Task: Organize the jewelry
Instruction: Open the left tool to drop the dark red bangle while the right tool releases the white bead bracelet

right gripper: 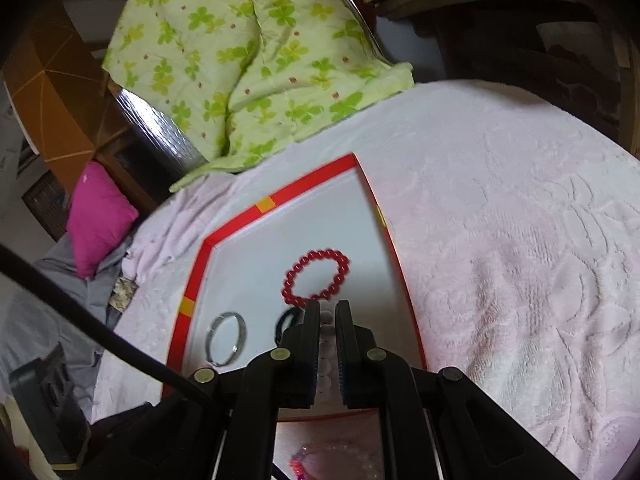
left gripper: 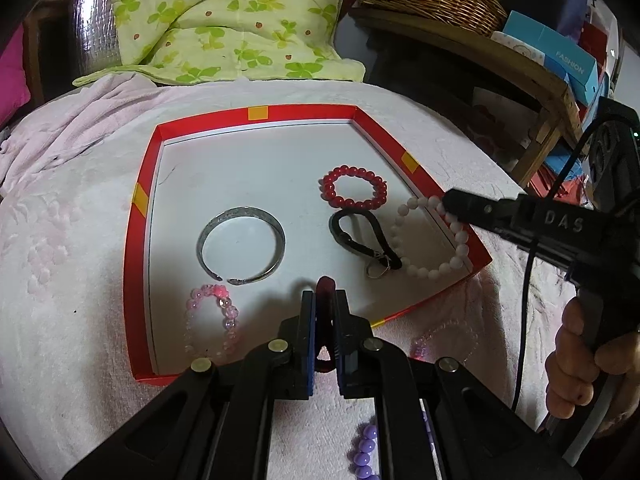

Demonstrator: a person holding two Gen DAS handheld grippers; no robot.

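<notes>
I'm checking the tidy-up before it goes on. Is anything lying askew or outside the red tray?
Yes. The white bead bracelet, pinched by the right hand-held gripper, straddles the red tray rim. A purple bead strand and a clear bead bracelet lie outside on the blanket.

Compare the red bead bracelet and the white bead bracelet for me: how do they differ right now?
The red bead bracelet lies free inside the red tray; the white bead bracelet is pinched by the right gripper and drapes over the tray's right wall. Red's loop looks smaller than white's. Both are round-bead loops.
</notes>
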